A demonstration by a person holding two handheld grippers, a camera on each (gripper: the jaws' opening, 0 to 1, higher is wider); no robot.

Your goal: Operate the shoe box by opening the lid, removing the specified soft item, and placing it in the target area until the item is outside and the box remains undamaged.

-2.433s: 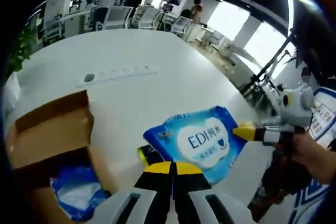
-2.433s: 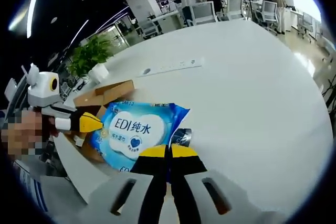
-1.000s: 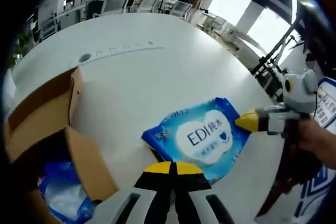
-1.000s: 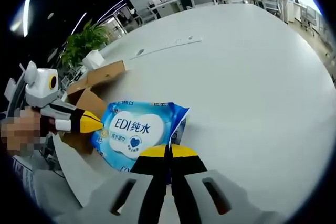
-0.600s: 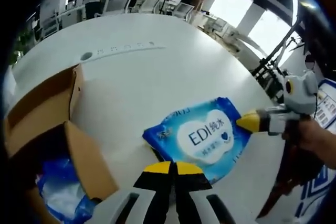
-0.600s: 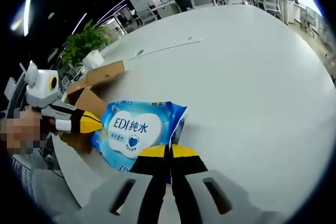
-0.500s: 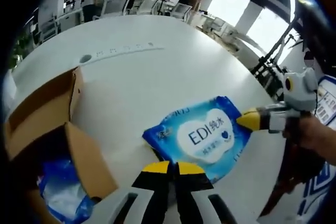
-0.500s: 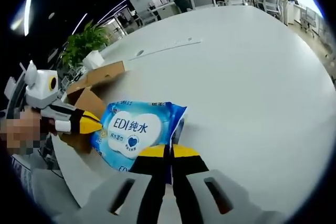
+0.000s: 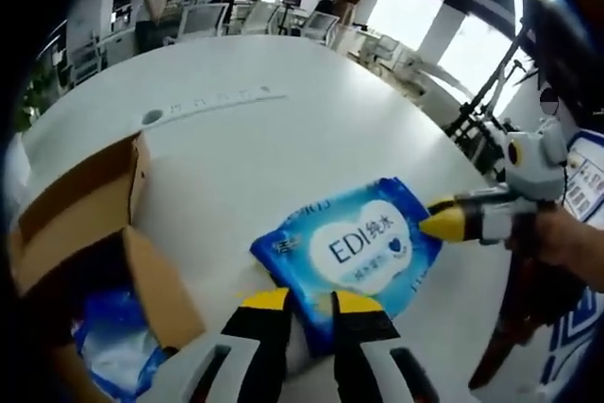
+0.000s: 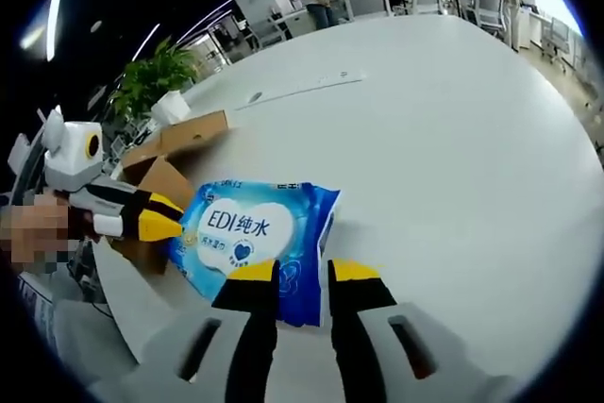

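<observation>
On the white counter [image 10: 453, 139], beside the open box [image 9: 85, 224], the wipes pack [image 9: 349, 250] lies flat and apparently released, both the left gripper [image 9: 307, 301] and right gripper [image 10: 300, 271] with fingers spread apart astride its edges, leaving it delivered outside.

Glossy film, matt cardboard, smooth white table

The wipes pack [image 9: 349, 249] was shiny blue plastic film; the shoe box [image 9: 85, 233] was matt brown cardboard; the table [image 10: 453, 139] looked smooth and white; both tongs wore matt yellow-and-black tips.
</observation>
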